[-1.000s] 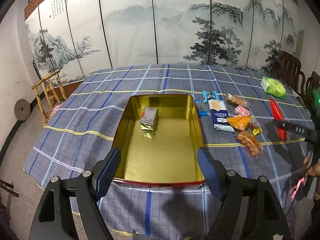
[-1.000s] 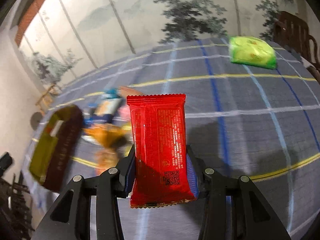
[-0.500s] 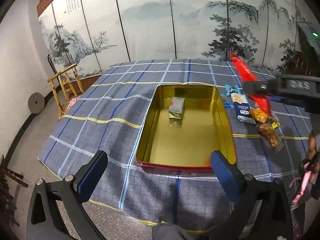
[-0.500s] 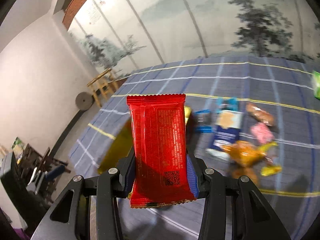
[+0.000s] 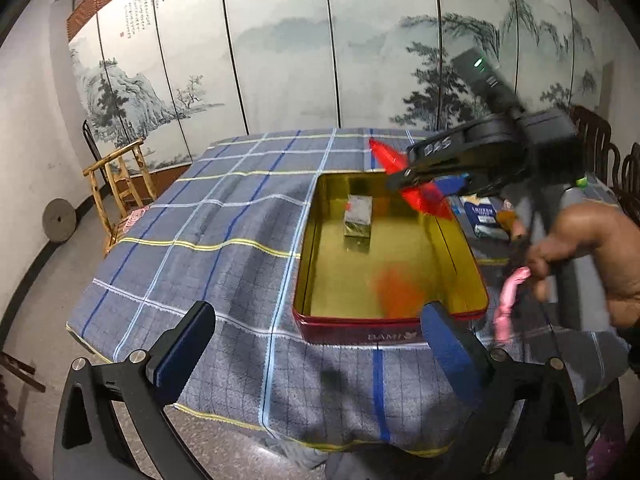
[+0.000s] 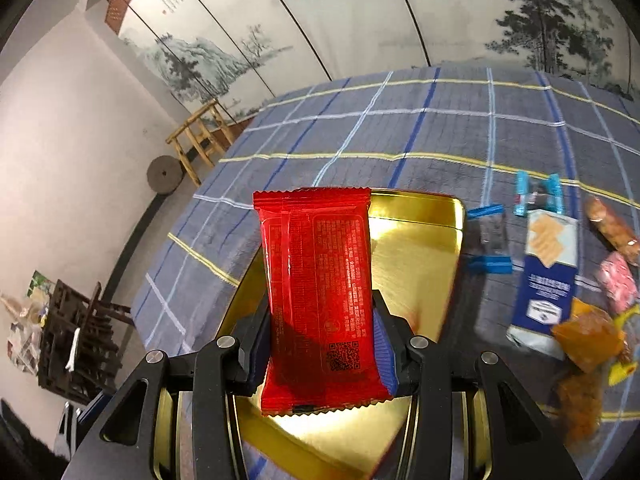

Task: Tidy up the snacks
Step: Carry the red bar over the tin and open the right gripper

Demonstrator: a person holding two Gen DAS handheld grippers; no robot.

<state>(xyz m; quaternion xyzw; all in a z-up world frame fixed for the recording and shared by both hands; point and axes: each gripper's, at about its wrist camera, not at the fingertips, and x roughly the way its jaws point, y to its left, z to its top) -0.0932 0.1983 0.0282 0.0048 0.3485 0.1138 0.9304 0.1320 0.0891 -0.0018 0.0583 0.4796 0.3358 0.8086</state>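
A gold-lined tin with a red rim (image 5: pixel 478 288) sits on the checked tablecloth, one grey-green packet (image 5: pixel 359 216) lying near its far end. My right gripper (image 6: pixel 320 340) is shut on a red snack packet (image 6: pixel 320 292) and hangs over the tin (image 6: pixel 416 248); in the left wrist view the red packet (image 5: pixel 424 196) shows above the tin's far right part. My left gripper (image 5: pixel 316 344) stands wide open at the near edge of the table, nothing between its fingers.
Several loose snacks lie right of the tin: a blue cracker pack (image 6: pixel 546 268), an orange packet (image 6: pixel 588 334), a pink one (image 6: pixel 618 280), blue-ended candies (image 6: pixel 538 194). A wooden chair (image 5: pixel 120 184) stands left of the table. A person's hand (image 5: pixel 588 248) holds the right gripper.
The right gripper has carried the red packet leftward from the snack side to above the tin. The left gripper's jaws have widened and it has drawn back toward the table's near edge.
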